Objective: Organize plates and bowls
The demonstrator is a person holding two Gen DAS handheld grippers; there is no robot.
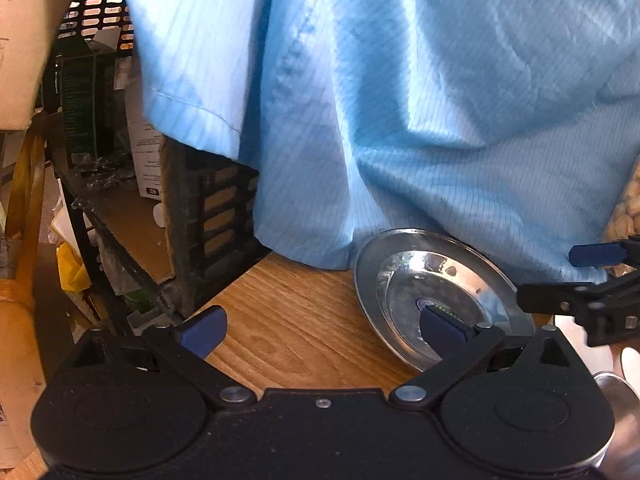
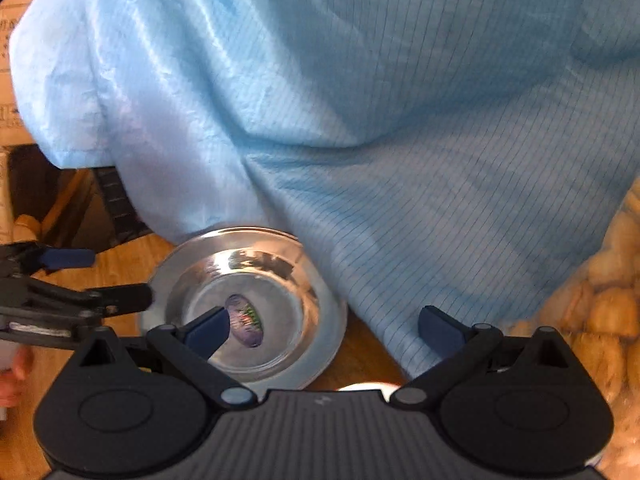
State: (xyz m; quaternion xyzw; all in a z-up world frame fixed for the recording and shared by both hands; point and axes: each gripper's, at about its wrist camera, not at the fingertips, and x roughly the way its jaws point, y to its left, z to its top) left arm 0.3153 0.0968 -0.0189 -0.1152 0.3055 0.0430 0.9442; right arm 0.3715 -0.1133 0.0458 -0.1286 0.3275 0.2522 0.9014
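Note:
A shiny steel plate (image 1: 400,280) (image 2: 280,280) with a small sticker in its middle lies flat on the wooden table (image 1: 300,320), against the person's light blue coat. My left gripper (image 1: 324,330) is open; its right fingertip hangs over the plate's centre and its left one over bare wood. My right gripper (image 2: 324,332) is open too, its left fingertip over the plate's middle and its right one in front of the coat. Each gripper shows in the other's view, open at the plate's rim: the right gripper (image 1: 564,276) and the left gripper (image 2: 100,278). Neither holds anything.
The blue coat (image 2: 360,120) fills the space behind the plate. A black slotted crate (image 1: 212,208) and a shelf with boxes stand left of the table. A clear bag of pale nuts (image 2: 600,300) sits at the right. Another steel rim (image 1: 618,404) shows at the lower right.

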